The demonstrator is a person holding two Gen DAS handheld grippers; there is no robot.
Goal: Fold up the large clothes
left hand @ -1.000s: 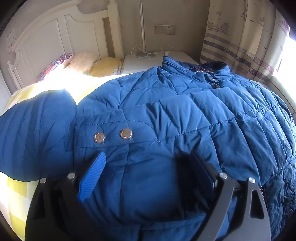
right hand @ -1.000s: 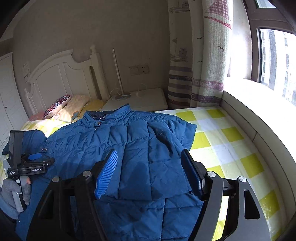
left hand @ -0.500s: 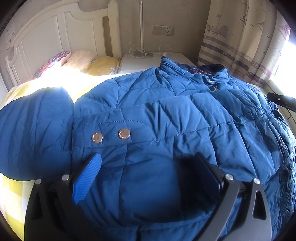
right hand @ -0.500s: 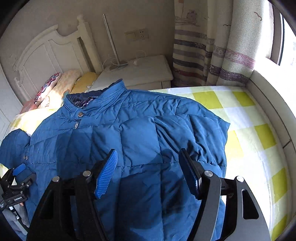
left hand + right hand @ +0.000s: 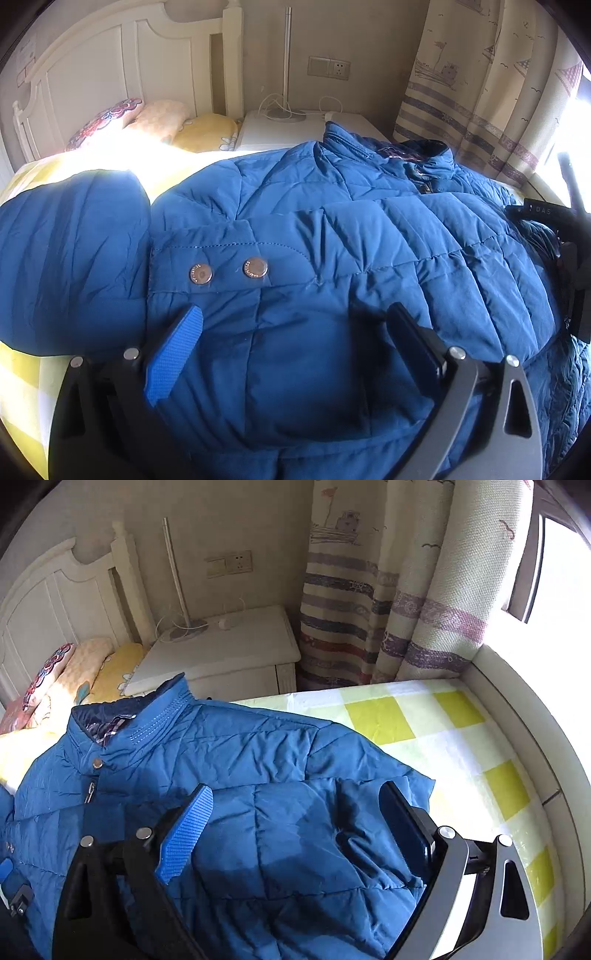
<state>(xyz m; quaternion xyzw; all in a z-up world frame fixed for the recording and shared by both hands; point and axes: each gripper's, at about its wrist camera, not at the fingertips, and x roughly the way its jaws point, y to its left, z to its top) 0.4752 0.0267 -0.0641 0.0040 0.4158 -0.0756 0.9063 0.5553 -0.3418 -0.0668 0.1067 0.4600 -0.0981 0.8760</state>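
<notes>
My left gripper (image 5: 295, 339) hangs low over the blue puffer jacket (image 5: 332, 240), its fingers spread wide with nothing between them, the blue pad (image 5: 173, 354) on one side and the dark one on the other, both over the sleeve cuff near the two metal snaps (image 5: 228, 270). The jacket lies spread front-up on the bed with the yellow-checked sheet (image 5: 461, 746), its collar (image 5: 147, 716) toward the white nightstand (image 5: 229, 646) and the pillows (image 5: 155, 122) at the headboard (image 5: 92, 74). A rounded blue part of the jacket (image 5: 70, 258) bulges to the left of the cuff in my left view. My right gripper (image 5: 295, 819) is also released, fingers wide apart above the jacket's other side, close to the edge where the quilted fabric meets the sheet. At the right rim of my left view I can see the dark body of the right tool. A striped curtain (image 5: 388, 609) hangs beside the bright window.
</notes>
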